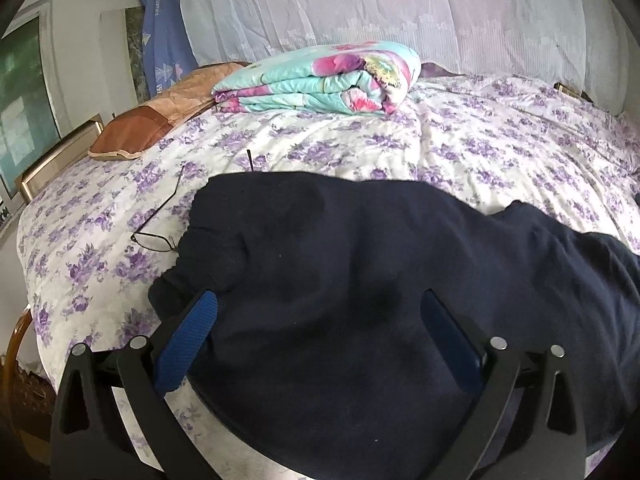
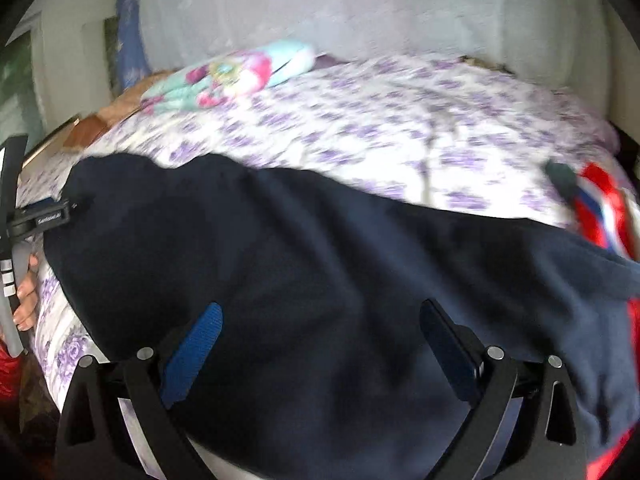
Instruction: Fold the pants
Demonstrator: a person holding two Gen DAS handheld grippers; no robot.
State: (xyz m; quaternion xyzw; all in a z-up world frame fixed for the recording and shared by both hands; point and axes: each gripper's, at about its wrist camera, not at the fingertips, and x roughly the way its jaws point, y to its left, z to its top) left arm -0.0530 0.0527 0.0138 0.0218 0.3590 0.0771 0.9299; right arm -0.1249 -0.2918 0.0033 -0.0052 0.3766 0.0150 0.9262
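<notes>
While the dark navy pants (image 1: 360, 300) lie spread on the floral bedsheet (image 1: 480, 152) under both tools, the left gripper (image 1: 320, 312) and right gripper (image 2: 320, 320) each hold their 2 fingers wide apart, gripping nothing. Beyond them sits a folded quilt (image 1: 320, 76); eyeglasses (image 1: 156, 220) rest left of the pants.

Dark navy pants (image 1: 360, 280) spread flat across a bed, soft fabric lightly rumpled, stretching from near the left edge toward the right, one end bunched in thick folds; same pants (image 2: 320, 280) blurred in the right wrist view.
</notes>
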